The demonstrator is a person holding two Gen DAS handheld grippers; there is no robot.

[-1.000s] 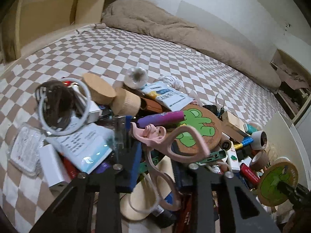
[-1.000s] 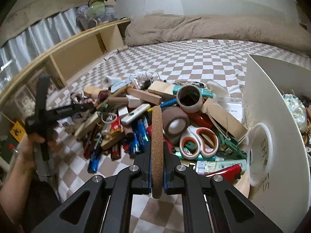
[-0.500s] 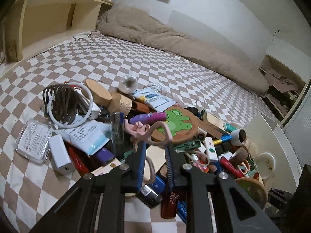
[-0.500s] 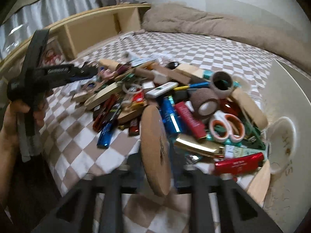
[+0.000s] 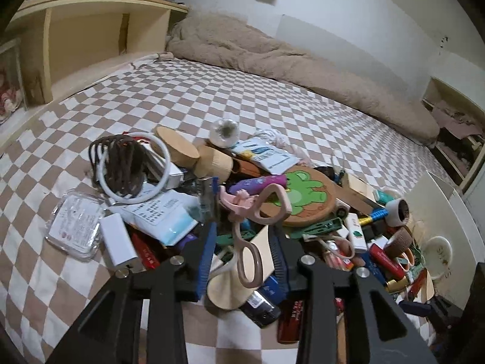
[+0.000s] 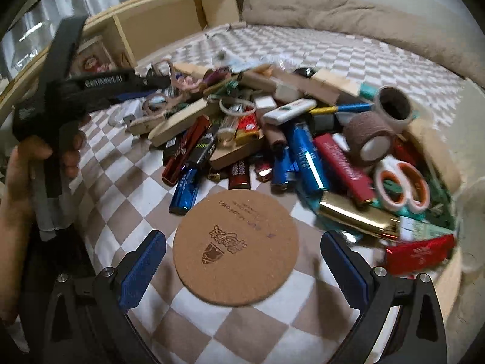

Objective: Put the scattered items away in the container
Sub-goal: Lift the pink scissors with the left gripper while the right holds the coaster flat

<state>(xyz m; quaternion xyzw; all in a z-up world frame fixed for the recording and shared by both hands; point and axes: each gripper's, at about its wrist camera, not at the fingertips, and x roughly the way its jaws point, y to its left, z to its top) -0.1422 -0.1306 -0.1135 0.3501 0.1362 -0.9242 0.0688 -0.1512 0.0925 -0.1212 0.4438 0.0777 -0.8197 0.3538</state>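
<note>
My left gripper [image 5: 244, 227] hangs over a heap of small items on the checked sheet. Its jaws are opening, and the pink scissors [image 5: 247, 254] stand loose between the blue pads, which do not press on them. The right wrist view shows this same gripper [image 6: 163, 82] held by a hand at the left. My right gripper [image 6: 242, 236] is opening wide. A round cork coaster [image 6: 236, 257] lies flat on the sheet between its fingers, free of both pads. The white container [image 5: 436, 200] stands at the heap's right side.
The heap holds a frog coaster [image 5: 303, 194], several lighters [image 6: 306, 157], tape rolls [image 6: 372, 136], orange scissors [image 6: 403, 185], a white ring with hair ties [image 5: 130, 166] and a power bank [image 5: 118, 245]. A rolled duvet [image 5: 288, 66] and wooden shelf [image 5: 91, 36] lie behind.
The right gripper opened and tipped down. The cork coaster went from edge-on between its pads to flat on the sheet. The left gripper closed on the pink scissors, then parted again.
</note>
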